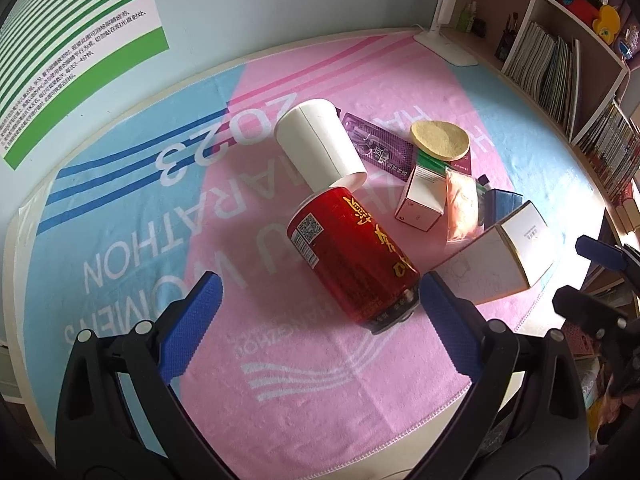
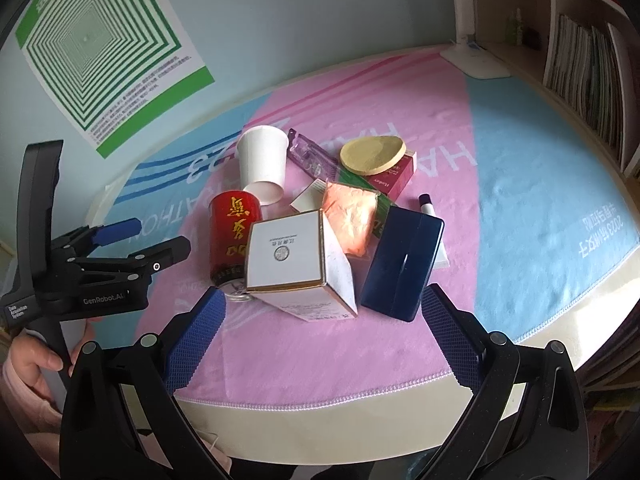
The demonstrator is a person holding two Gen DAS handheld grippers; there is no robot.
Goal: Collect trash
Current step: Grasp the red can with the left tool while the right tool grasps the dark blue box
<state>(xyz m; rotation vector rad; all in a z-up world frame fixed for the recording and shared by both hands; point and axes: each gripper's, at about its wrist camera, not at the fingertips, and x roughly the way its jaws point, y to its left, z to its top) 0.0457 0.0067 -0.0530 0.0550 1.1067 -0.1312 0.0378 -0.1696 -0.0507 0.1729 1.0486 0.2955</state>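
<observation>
Trash lies heaped mid-bench on the pink-and-blue towel (image 2: pixel 280 360), none of it collected as far as I can tell: a red can (image 1: pixel 352 256) on its side, a tipped paper cup (image 1: pixel 316 144), a white carton (image 2: pixel 292 256), a dark blue case (image 2: pixel 400 256), a round yellow sponge (image 2: pixel 374 154) and wrappers. The left hand-held gripper (image 1: pixel 318 292) hovers spread wide, its pads flanking the can without pinching it. The right hand-held gripper (image 2: pixel 320 304) is also spread and empty, just short of the carton. Everything remains to be picked up; no bin shows.
</observation>
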